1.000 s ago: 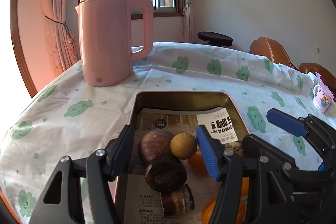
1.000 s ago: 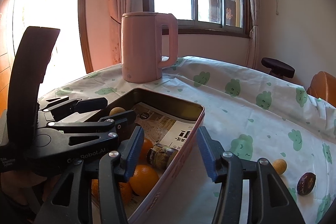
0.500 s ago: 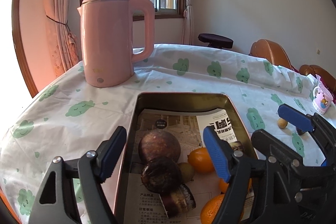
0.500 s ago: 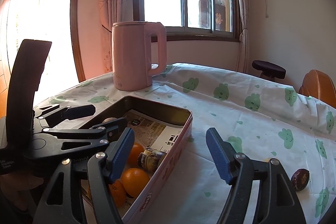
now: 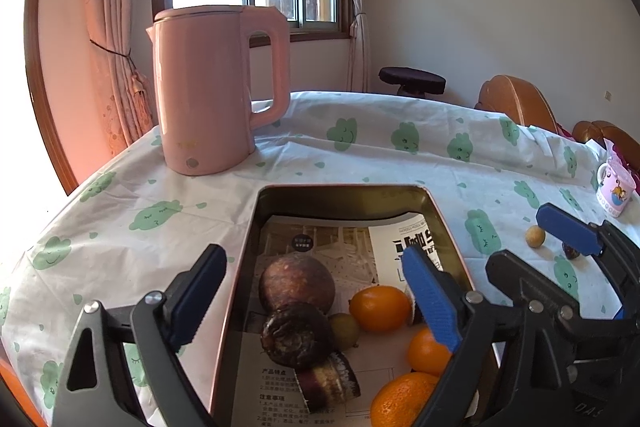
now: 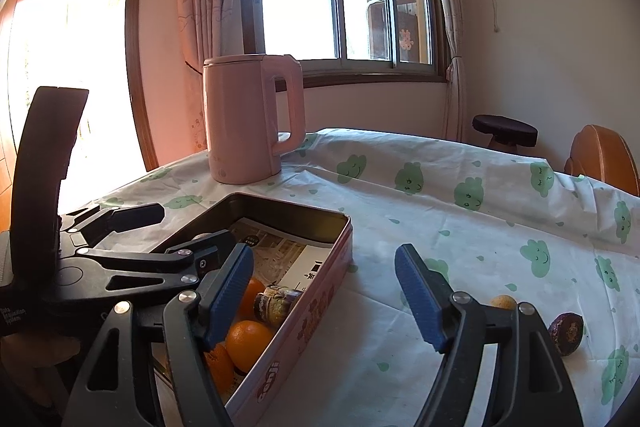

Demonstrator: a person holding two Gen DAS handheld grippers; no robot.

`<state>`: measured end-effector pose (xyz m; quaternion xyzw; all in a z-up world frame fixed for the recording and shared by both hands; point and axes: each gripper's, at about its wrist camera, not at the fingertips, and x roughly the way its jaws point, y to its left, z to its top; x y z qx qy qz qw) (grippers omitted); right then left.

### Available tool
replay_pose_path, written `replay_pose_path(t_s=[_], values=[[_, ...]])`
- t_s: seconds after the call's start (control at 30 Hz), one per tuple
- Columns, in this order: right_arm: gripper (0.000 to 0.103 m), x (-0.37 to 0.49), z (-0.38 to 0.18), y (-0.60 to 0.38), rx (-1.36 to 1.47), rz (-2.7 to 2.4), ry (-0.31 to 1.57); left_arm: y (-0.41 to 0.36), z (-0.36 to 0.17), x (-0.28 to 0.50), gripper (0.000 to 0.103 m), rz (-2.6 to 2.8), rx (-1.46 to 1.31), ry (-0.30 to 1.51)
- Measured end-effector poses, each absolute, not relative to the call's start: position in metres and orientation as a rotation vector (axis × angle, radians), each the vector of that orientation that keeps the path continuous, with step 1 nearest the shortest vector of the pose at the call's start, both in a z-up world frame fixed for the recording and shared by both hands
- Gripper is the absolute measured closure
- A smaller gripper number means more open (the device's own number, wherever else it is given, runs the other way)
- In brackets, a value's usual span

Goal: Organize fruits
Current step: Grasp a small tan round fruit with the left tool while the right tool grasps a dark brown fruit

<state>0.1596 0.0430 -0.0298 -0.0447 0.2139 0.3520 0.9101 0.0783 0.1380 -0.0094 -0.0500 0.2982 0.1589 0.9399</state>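
A metal tin [image 5: 344, 189] lined with printed paper holds two brown round fruits [image 5: 296, 287], a small yellow-green fruit [image 5: 344, 327], several oranges [image 5: 380, 307] and a cut purple piece [image 5: 328, 383]. My left gripper [image 5: 310, 259] hovers over the tin, its jaws opening with nothing pinched between them. My right gripper [image 6: 324, 259] stands open beside the tin's right wall [image 6: 316, 291], empty. To the right on the tablecloth lie a small yellow fruit [image 6: 503, 302] and a dark purple fruit [image 6: 566, 333].
A pink kettle [image 5: 216, 91] stands behind the tin at the back left. A patterned mug [image 5: 616, 187] sits at the table's far right edge. Wooden chairs [image 5: 516, 103] and a dark stool [image 5: 412, 81] stand beyond the table.
The left jaws have spread wide, and the small yellow-green fruit that was between them now lies in the tin beside an orange. The right jaws have also widened.
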Motion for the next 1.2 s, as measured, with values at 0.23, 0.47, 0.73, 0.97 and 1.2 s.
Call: replay_pose_path(t_s=[0.23, 0.47, 0.73, 0.97, 1.2], values=[[0.028, 0.158, -0.033, 0.023, -0.185, 0.645, 0.465, 0.117, -0.004, 0.080, 0.008, 0.297, -0.073, 0.598], [0.028, 0.187, -0.039, -0.052, -0.164, 0.454, 0.550, 0.077, 0.001, 0.089, 0.007, 0.228, -0.030, 0.594], [0.030, 0.227, -0.055, -0.103, -0.090, 0.358, 0.686, 0.024, 0.002, 0.105, 0.005, 0.160, 0.063, 0.589], [0.042, 0.238, -0.066, -0.098, -0.091, 0.390, 0.752, 0.008, -0.003, 0.124, 0.005, 0.138, 0.076, 0.616], [0.058, 0.251, -0.075, -0.100, -0.048, 0.413, 0.825, -0.002, -0.010, 0.140, 0.005, 0.120, 0.070, 0.656]])
